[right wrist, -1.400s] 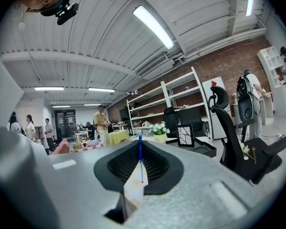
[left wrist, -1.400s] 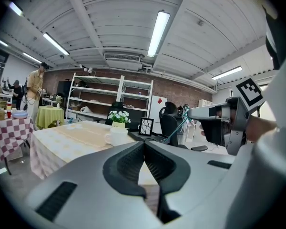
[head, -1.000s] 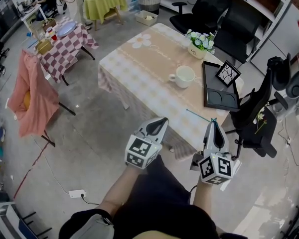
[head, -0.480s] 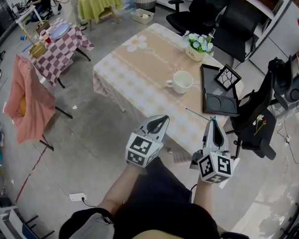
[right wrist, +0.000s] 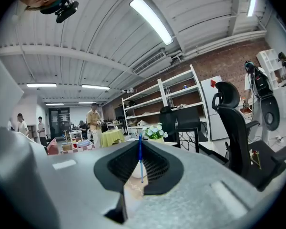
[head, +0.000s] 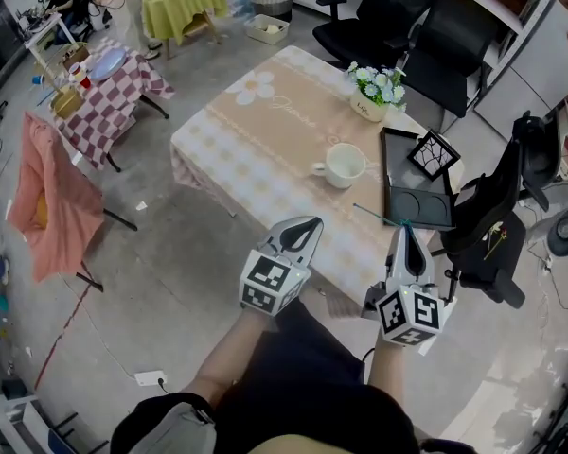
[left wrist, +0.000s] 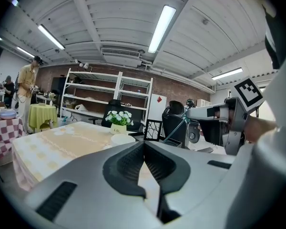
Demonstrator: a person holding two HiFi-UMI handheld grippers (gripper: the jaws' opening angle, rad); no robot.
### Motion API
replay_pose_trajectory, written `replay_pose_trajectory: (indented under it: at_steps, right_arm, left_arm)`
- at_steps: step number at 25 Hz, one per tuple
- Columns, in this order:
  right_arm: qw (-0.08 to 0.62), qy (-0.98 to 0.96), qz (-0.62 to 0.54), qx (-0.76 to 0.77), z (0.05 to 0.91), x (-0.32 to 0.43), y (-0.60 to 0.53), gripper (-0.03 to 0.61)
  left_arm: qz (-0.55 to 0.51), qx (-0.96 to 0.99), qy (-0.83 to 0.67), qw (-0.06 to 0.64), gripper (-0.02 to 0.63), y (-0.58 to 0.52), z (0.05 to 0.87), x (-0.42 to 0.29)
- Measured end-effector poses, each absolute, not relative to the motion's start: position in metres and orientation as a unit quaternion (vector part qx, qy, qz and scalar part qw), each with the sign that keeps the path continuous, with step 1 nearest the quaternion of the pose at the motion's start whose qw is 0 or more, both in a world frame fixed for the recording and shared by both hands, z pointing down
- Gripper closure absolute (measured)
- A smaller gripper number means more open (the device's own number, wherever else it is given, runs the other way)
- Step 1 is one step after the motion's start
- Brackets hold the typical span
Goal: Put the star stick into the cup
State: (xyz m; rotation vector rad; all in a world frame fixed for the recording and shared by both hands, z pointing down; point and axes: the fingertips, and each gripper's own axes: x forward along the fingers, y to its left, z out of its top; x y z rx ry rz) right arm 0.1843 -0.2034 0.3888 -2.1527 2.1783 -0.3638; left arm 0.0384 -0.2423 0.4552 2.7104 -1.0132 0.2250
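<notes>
A white cup point(head: 340, 165) stands upright on the beige-clothed table point(head: 265, 135), beyond both grippers. My right gripper point(head: 404, 227) hangs over the table's near corner, shut on the thin teal star stick point(head: 377, 216), which pokes out to the left. In the right gripper view the stick point(right wrist: 140, 159) stands upright between the jaws of the right gripper point(right wrist: 139, 140), with the cup point(right wrist: 133, 170) behind it. My left gripper point(head: 308, 223) is shut on nothing, short of the table's near edge. From the left gripper point(left wrist: 144, 142) I see the cup point(left wrist: 122, 139) ahead.
A flower pot point(head: 372, 94) stands at the table's far side. A black tray point(head: 416, 195) and a small picture frame point(head: 433, 154) lie right of the cup. Black office chairs point(head: 492, 216) crowd the right side. A checkered table point(head: 109, 93) and pink cloth point(head: 52, 197) stand left.
The table and cup have slid lower and slightly left in the head view, so they sit nearer to the grippers. Both grippers keep their pose, and the stick stays held.
</notes>
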Motion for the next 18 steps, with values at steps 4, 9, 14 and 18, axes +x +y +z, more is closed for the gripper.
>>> replay_pose_trajectory:
  at_steps: [4, 9, 14, 18]
  right_arm:
    - [0.027, 0.705, -0.119, -0.698, 0.389, 0.187, -0.215, 0.559]
    - [0.028, 0.702, -0.122, -0.701, 0.390, 0.195, -0.229, 0.560]
    - [0.027, 0.696, -0.124, -0.707, 0.391, 0.207, -0.243, 0.559]
    - [0.028, 0.691, -0.124, -0.712, 0.392, 0.213, -0.252, 0.558]
  left_arm:
    - [0.080, 0.927, -0.348, 0.119, 0.603, -0.254, 0.456, 0.040]
    - [0.087, 0.927, -0.345, 0.122, 0.603, -0.269, 0.459, 0.047]
    - [0.087, 0.930, -0.334, 0.127, 0.603, -0.282, 0.459, 0.060]
    - [0.082, 0.932, -0.328, 0.129, 0.603, -0.293, 0.457, 0.066]
